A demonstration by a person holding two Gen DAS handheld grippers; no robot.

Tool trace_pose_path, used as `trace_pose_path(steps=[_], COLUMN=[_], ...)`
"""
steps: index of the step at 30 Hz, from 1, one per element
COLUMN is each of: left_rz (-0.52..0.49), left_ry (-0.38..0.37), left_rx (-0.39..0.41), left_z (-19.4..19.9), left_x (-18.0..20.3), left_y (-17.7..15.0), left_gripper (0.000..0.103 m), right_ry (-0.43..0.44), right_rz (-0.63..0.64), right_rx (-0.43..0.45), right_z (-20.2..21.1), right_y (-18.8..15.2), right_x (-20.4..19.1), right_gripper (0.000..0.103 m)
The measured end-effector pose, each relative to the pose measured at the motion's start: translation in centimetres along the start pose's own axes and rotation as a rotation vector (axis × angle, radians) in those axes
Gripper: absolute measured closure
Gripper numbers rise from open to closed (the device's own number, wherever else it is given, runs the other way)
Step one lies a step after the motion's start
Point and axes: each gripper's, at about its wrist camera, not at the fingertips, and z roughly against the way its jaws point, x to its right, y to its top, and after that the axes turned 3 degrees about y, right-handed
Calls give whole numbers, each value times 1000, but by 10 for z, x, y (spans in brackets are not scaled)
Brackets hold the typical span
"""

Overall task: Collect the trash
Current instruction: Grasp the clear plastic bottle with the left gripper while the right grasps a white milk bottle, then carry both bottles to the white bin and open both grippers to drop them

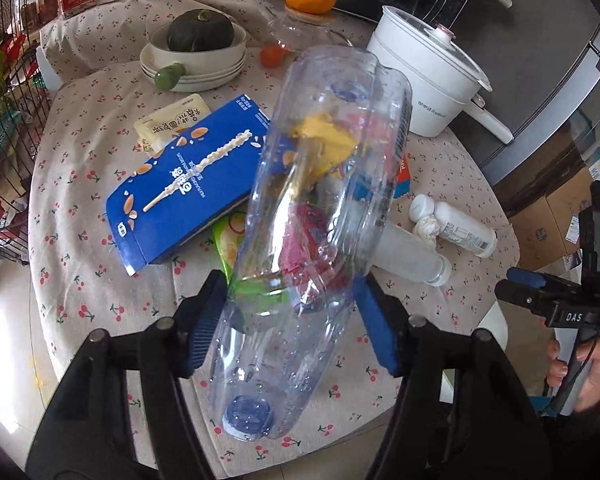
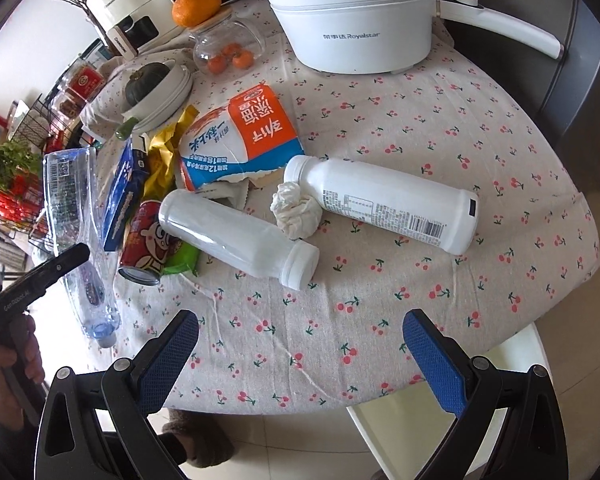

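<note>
My left gripper point(image 1: 292, 280) is shut on a clear plastic bottle point(image 1: 320, 184), its blue pads pressing both sides near the neck, with the cap toward the camera. The bottle point(image 2: 70, 208) stands tilted above the trash pile. Under it lie a blue carton point(image 1: 188, 192), a red can point(image 2: 148, 244), a yellow wrapper point(image 2: 164, 160) and a torn orange-and-blue bag point(image 2: 240, 140). Two white bottles point(image 2: 236, 236) point(image 2: 392, 204) lie on their sides with a crumpled tissue point(image 2: 296, 216) between them. My right gripper point(image 2: 300, 316) is open above the tablecloth near the front edge, with nothing between its pads.
A white electric pot point(image 2: 352, 20) stands at the back. A stack of bowls with a green squash point(image 2: 152, 84) and a glass jar topped by an orange point(image 2: 228, 48) stand behind the pile. A wire rack point(image 1: 8, 120) stands left of the round table point(image 2: 460, 128).
</note>
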Motion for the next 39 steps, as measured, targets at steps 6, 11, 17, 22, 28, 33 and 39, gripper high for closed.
trace_pose_path(steps=[6, 11, 17, 22, 28, 33, 39], left_rz=[12, 34, 71, 86, 100, 101, 77], left_ry=[-51, -71, -68, -70, -90, -122, -187], left_rx=[51, 53, 23, 29, 52, 66, 67], left_z=[20, 19, 13, 18, 28, 33, 34], left_x=[5, -3, -17, -25, -26, -18, 9], left_y=[-26, -25, -29, -31, -33, -35, -35], left_gripper=[36, 36, 36, 36, 36, 36, 36], right_ry=[93, 10, -108, -185, -97, 25, 110], right_rz=[161, 348, 475, 536, 415, 291, 205], right_rx=[4, -7, -43, -26, 12, 47, 135], right_z=[-28, -64, -106, -120, -97, -60, 6], right_y=[21, 28, 30, 24, 22, 15, -5], right_x=[-27, -65, -90, -100, -93, -79, -61], right_gripper=[23, 30, 30, 35, 49, 50, 50])
